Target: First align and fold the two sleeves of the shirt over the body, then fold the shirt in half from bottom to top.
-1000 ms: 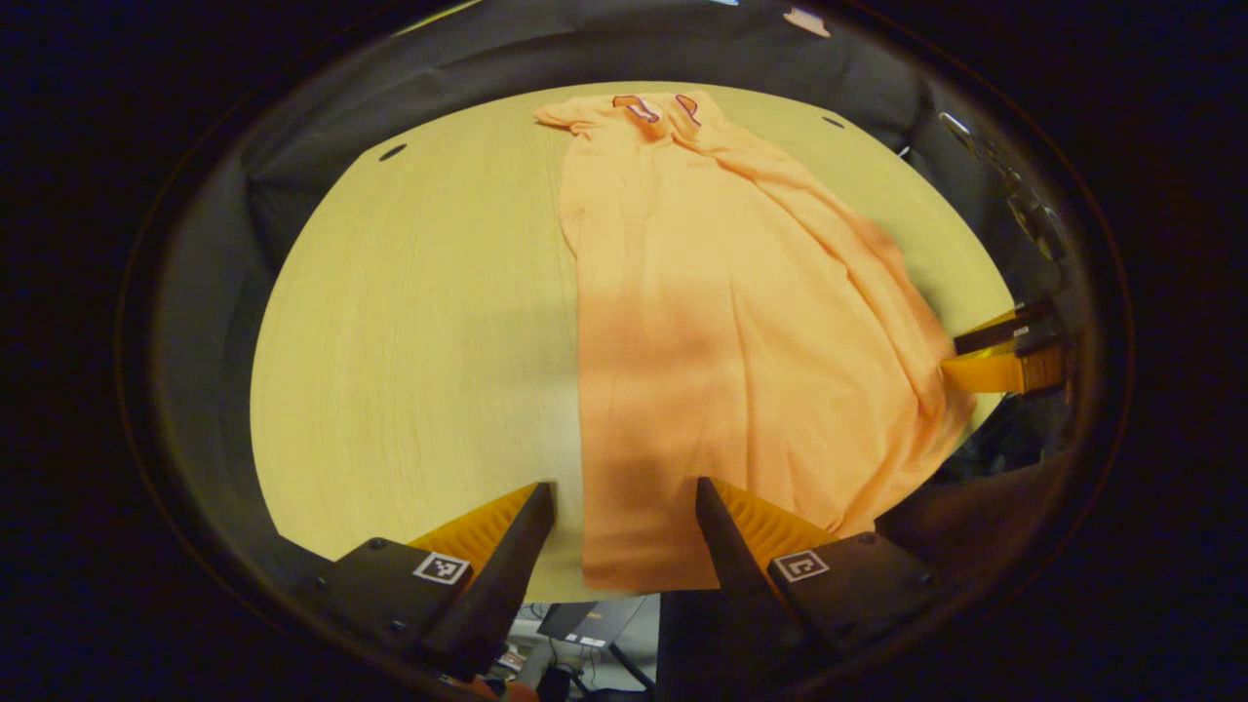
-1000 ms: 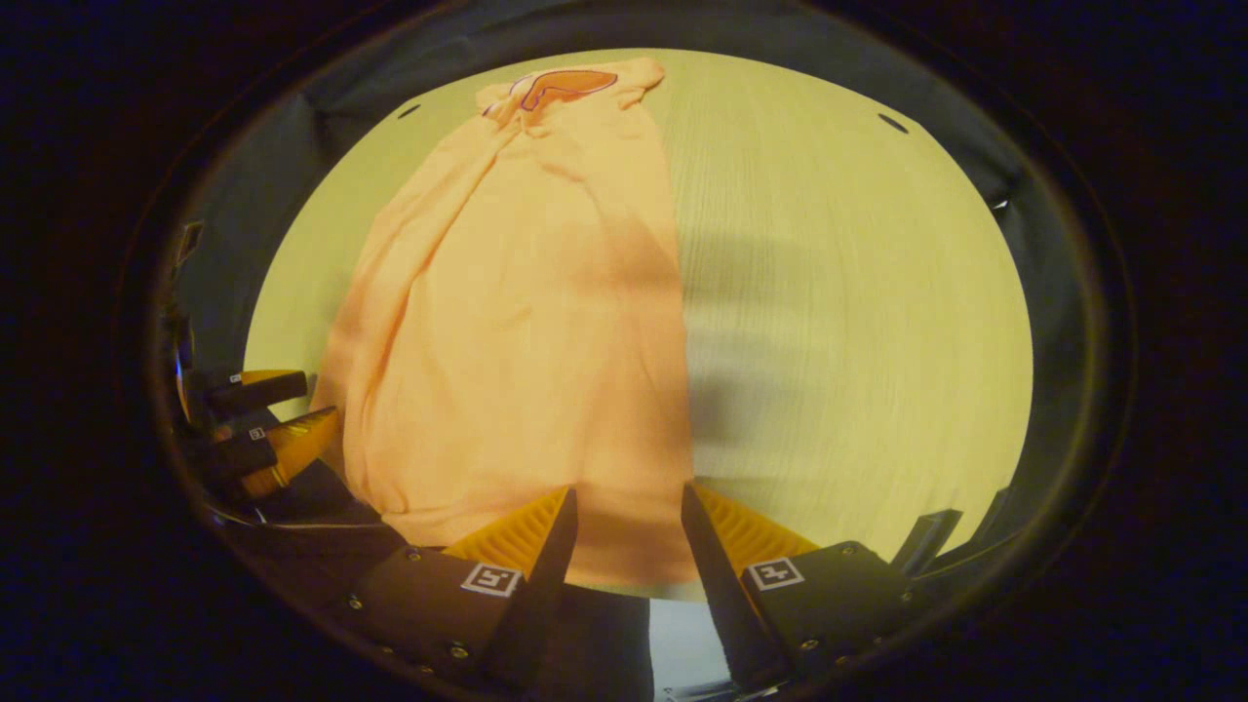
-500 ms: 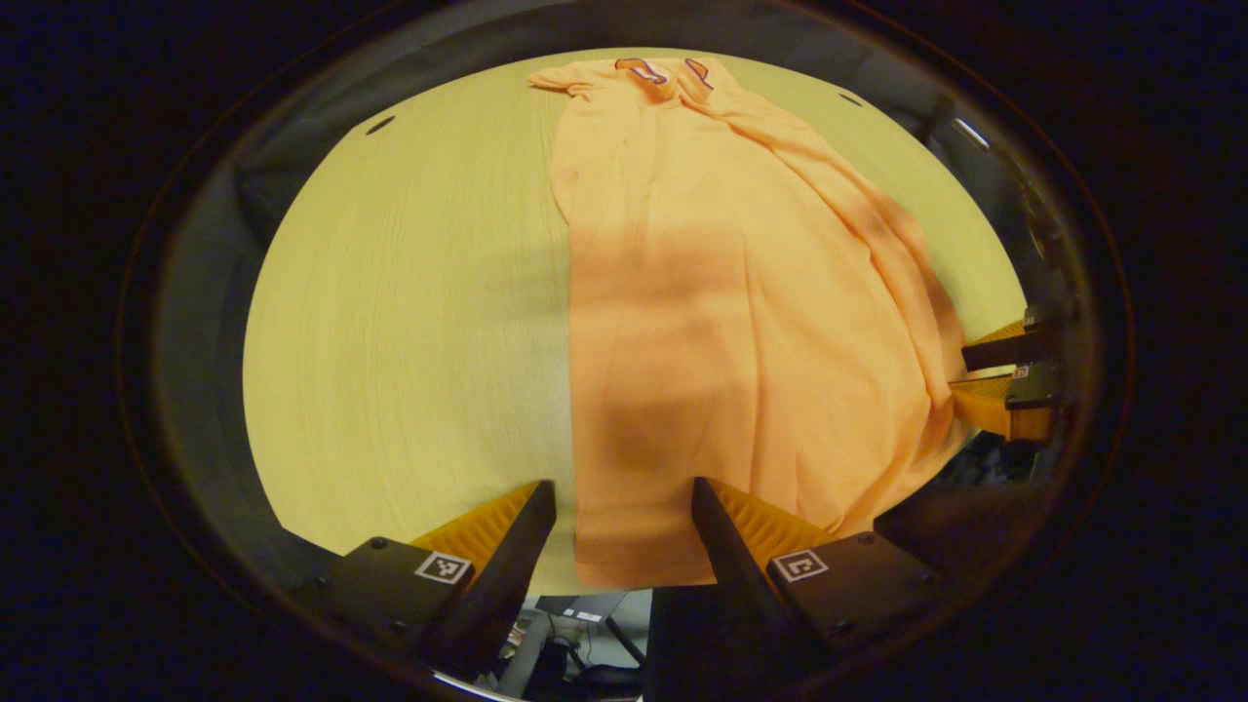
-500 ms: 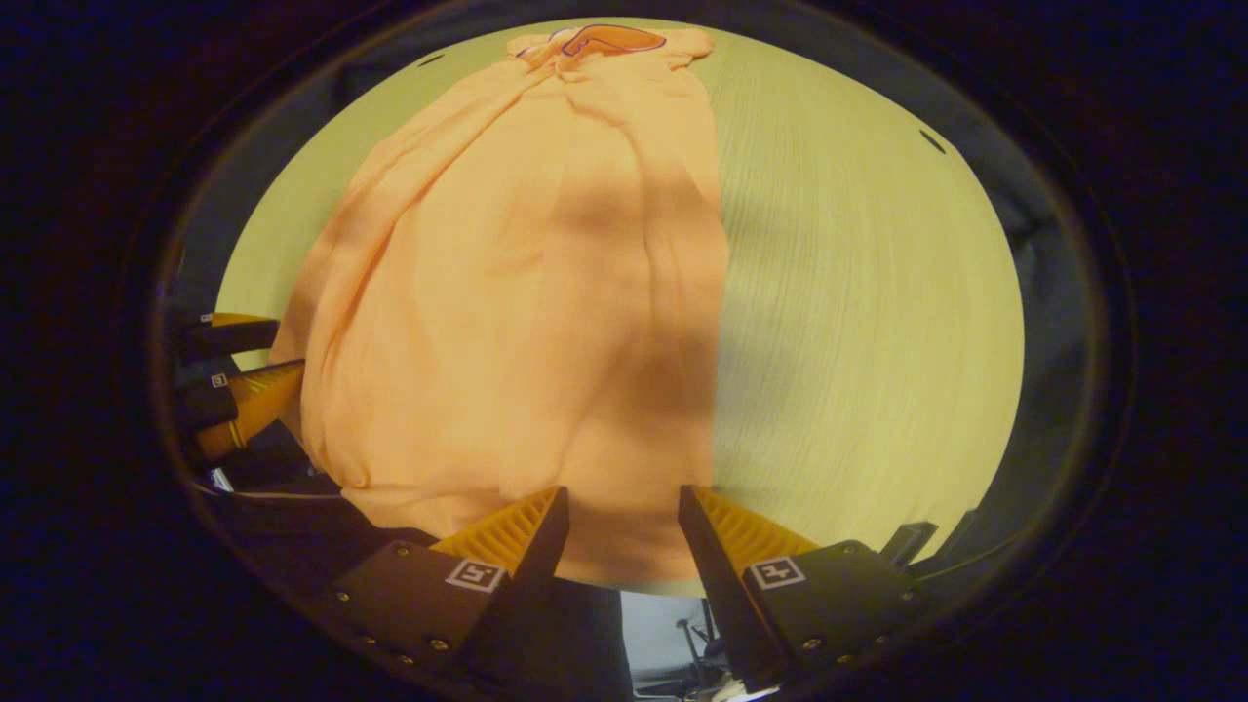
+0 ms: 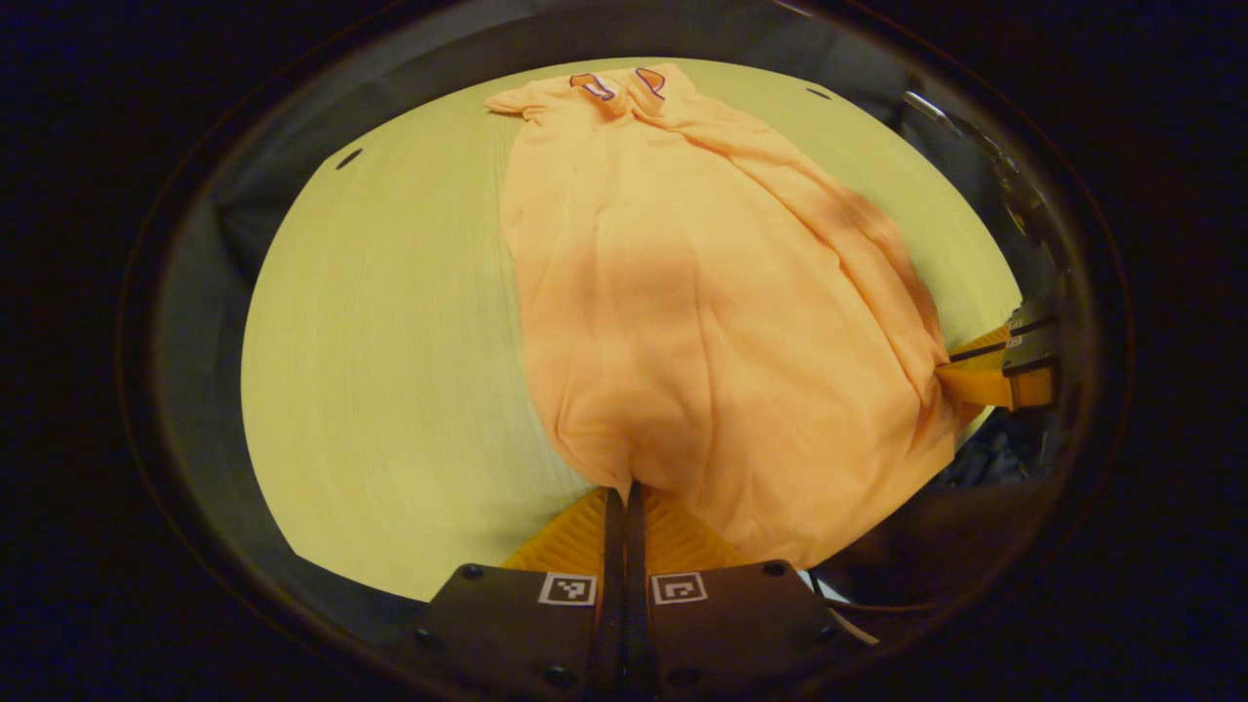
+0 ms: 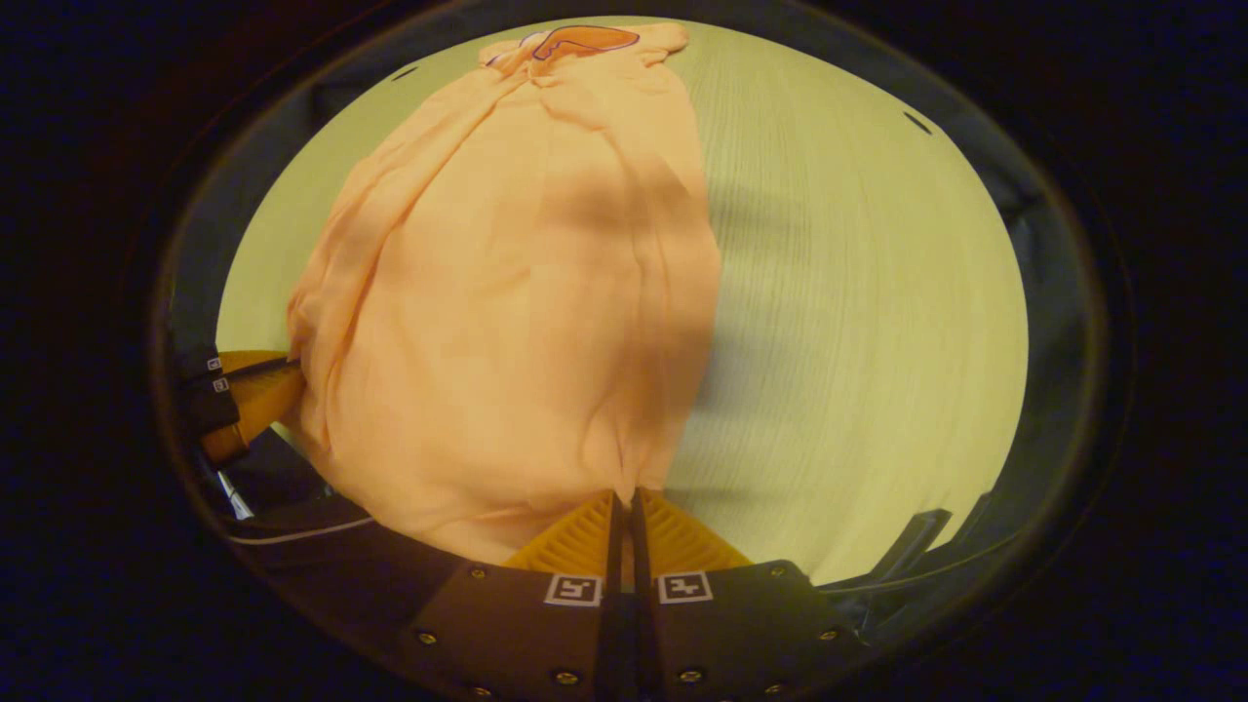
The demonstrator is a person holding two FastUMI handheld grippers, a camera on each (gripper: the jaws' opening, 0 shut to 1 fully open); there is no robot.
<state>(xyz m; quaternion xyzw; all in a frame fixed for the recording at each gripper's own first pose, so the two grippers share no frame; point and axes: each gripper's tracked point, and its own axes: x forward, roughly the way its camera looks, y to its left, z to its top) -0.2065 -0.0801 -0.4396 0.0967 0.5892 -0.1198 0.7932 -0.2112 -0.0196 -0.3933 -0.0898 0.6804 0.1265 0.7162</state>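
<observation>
An orange shirt (image 5: 702, 292) lies lengthwise on the light wooden table (image 5: 390, 341), collar at the far end, sleeves folded in over the body. My left gripper (image 5: 624, 490) is shut on the shirt's near left hem corner. In the right gripper view the same shirt (image 6: 517, 292) stretches away from me, and my right gripper (image 6: 627, 495) is shut on its near right hem corner. The cloth bunches into small creases at both pinch points. The right gripper (image 5: 985, 375) appears at the far right of the left gripper view, and the left gripper (image 6: 249, 395) at the left edge of the right gripper view.
Bare tabletop (image 6: 858, 322) lies beside the shirt on the right, and more of it (image 5: 390, 341) on the left. Dark booth cloth (image 5: 292, 146) surrounds the table. The near table edge runs just under both grippers.
Both grippers went from open, straddling the hem, to shut on the hem corners. The hem has lifted and gathered at each pinch.
</observation>
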